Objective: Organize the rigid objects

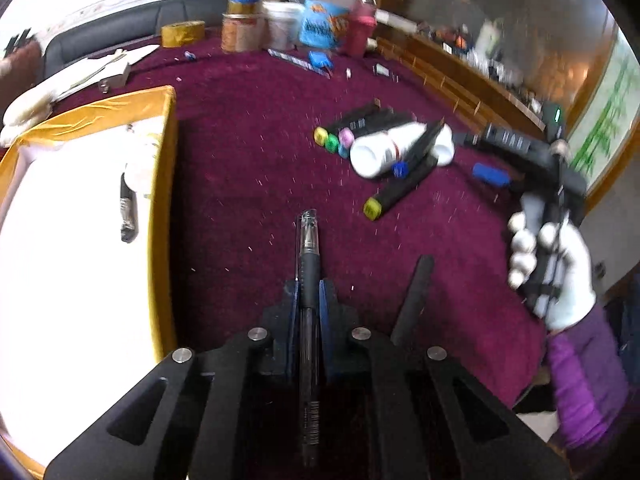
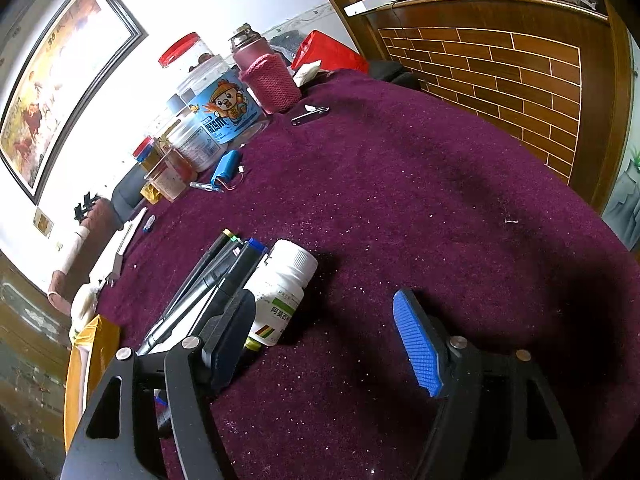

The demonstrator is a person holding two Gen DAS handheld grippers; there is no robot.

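Note:
My left gripper [image 1: 308,292] is shut on a black gel pen [image 1: 308,256], held above the maroon tablecloth [image 1: 248,152] just right of the yellow-rimmed white box [image 1: 164,168]. Several black markers [image 1: 360,124] with coloured caps and a white pill bottle [image 1: 384,148] lie in a heap at mid right. My right gripper [image 2: 328,320] is open beside the pill bottle [image 2: 280,284] and markers [image 2: 216,272]; it also shows in the left wrist view [image 1: 476,156], held by a white-gloved hand.
Jars, a blue snack tub [image 2: 224,108] and a pink-sleeved bottle [image 2: 268,76] stand at the table's far edge. A blue battery pack [image 2: 226,166] lies near them. A black pen [image 1: 129,204] lies inside the box. A wooden counter [image 2: 500,60] stands behind.

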